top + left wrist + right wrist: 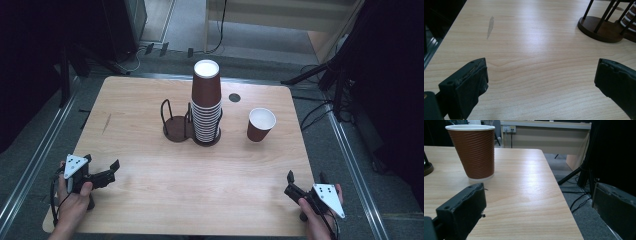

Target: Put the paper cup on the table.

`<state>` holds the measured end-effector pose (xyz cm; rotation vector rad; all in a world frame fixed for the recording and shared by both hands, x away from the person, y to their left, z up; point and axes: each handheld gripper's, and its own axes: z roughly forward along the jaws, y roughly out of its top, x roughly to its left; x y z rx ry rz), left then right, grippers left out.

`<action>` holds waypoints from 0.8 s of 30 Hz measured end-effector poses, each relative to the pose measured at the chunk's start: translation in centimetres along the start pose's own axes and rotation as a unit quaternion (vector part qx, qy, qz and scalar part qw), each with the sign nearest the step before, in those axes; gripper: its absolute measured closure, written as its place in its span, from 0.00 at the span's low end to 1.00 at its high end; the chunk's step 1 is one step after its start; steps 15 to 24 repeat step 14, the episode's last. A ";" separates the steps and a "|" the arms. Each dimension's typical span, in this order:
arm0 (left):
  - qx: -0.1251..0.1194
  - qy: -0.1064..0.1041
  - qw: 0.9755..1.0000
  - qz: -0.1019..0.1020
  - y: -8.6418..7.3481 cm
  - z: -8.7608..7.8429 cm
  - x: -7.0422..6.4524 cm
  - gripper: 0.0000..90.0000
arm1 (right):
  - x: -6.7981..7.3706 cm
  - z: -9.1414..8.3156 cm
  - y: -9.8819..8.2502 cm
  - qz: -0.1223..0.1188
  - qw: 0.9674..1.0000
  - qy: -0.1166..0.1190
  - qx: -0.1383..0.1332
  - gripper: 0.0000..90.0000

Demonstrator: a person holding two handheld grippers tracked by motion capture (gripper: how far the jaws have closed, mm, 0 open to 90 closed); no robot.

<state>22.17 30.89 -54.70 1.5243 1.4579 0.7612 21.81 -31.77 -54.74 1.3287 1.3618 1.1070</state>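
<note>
— Pale wood table (150, 200) is carrying what, starting with the cup?

— One brown ribbed paper cup (260, 124) is standing upright, mouth up, right of centre. Just left of it, an upturned cup stack (206, 102) is sitting in a dark wire holder (176, 127).

— And the grippers?

— Left gripper (102, 172) is resting near the front-left corner, jaws spread wide, gripping nothing. Right gripper (305, 179) is sitting front-right, equally wide, empty, well apart from the cup.

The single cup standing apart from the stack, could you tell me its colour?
Ribbed brown cup with a white rim, clearest in the right gripper view.
</note>
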 end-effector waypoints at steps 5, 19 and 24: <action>-0.003 0.003 1.000 0.000 0.0 0.0 0.0 0.00 | 0.0 0.0 0.0 -0.003 1.000 -0.002 -0.002 0.00; -0.009 0.007 1.000 -0.003 0.0 0.0 0.0 0.00 | 0.0 -0.1 0.0 0.008 1.000 0.007 0.001 0.00; -0.009 0.007 1.000 -0.003 0.0 0.0 0.0 0.00 | 0.0 -0.1 0.0 0.008 1.000 0.007 0.001 0.00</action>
